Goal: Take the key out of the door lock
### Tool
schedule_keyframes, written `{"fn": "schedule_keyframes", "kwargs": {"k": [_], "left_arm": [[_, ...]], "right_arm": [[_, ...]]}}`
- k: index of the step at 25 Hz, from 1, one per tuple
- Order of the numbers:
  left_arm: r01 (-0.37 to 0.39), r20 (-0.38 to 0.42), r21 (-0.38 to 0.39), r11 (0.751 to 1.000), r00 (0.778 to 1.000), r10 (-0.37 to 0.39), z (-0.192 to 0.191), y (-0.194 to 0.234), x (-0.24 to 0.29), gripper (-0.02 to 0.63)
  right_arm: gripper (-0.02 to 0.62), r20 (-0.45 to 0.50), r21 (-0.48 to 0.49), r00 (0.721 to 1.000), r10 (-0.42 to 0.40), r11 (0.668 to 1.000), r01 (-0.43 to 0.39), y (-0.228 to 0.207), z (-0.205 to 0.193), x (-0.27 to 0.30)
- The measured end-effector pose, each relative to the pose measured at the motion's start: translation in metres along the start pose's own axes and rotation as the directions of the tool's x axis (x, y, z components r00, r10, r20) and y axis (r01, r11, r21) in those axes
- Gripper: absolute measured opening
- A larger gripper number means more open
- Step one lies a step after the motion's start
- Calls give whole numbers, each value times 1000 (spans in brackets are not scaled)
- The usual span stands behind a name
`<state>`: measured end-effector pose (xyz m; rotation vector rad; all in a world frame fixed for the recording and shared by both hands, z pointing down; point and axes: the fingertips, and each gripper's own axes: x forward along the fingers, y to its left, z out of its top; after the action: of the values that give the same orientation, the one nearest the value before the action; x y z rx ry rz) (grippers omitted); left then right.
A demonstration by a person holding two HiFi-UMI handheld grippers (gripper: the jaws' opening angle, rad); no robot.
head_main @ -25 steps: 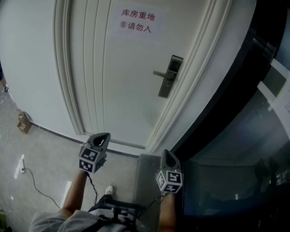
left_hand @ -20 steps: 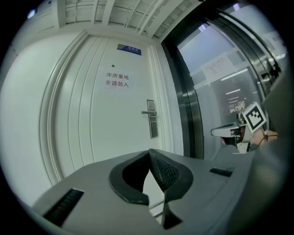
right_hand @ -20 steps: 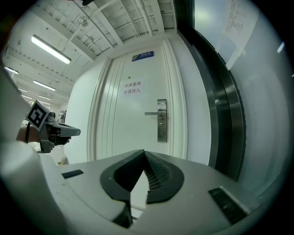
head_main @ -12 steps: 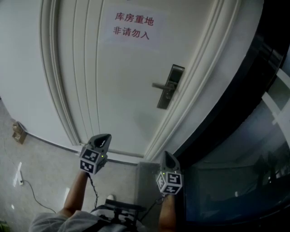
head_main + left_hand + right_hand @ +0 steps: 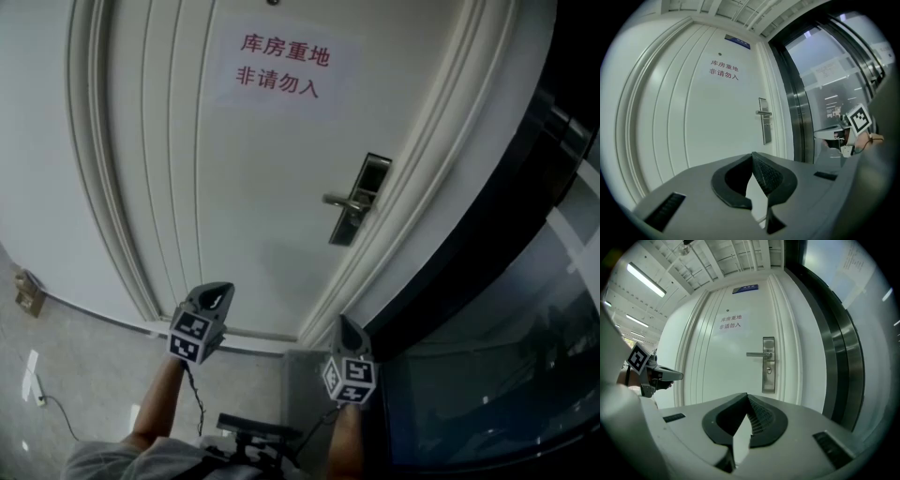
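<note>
The white door (image 5: 253, 187) carries a metal lock plate (image 5: 362, 199) with a lever handle (image 5: 341, 200) pointing left. In the right gripper view the lock plate (image 5: 768, 364) shows a small round cylinder (image 5: 769, 371) under the handle; the key is too small to make out. My left gripper (image 5: 217, 289) is low, left of the lock and well short of the door. My right gripper (image 5: 343, 322) hangs below the lock, also away from the door. Both have their jaws together with nothing between them, the left gripper (image 5: 752, 154) and right gripper (image 5: 747, 394) pointing at the door.
A paper sign (image 5: 279, 66) with red characters hangs on the door above the lock. A dark metal frame and glass wall (image 5: 506, 281) run along the right. On the floor at the left lie a white power strip (image 5: 28, 375), a cable and a small brown box (image 5: 26, 292).
The head view has drawn nearer the door and tilted up: the lock sits lower in the frame and less floor shows. Both grippers keep their places, jaws unchanged.
</note>
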<state>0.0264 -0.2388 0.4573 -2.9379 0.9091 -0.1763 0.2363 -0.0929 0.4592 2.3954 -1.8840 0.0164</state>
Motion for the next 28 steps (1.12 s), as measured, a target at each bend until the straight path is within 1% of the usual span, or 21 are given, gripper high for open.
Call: {"fn": "schedule_keyframes", "kwargs": {"k": [3,8,11,15,20,28], "left_arm": [[22,0,6,1000,1000,-22,-3,7,10,5],[45,-2,-8,999,999,-45,-7,18,23,5],[47,-3,-11,999,999,-47,-10,24,29,5],[53,-1,-23,998,999,-53,-11,28,37,5],[61,0,-19,998,998,-61,-10,31,52,5],[61,-11,-16,998,998,-61,-4,38,93,5]], "right_arm": [[11,4,1,1000,-20,1000,20,3,0,8],[11,-7,-11,999,-53,999,53,3,-2,16],[11,-15,-12,998,-68,998,67,1,-3,20],[11,-25,-23,997,-70,997,70,1,-3,28],[11,-23,-26,997,-74,997,73,-6,-2,42],[11,-15,-20,998,-68,997,68,-28,3,80]]}}
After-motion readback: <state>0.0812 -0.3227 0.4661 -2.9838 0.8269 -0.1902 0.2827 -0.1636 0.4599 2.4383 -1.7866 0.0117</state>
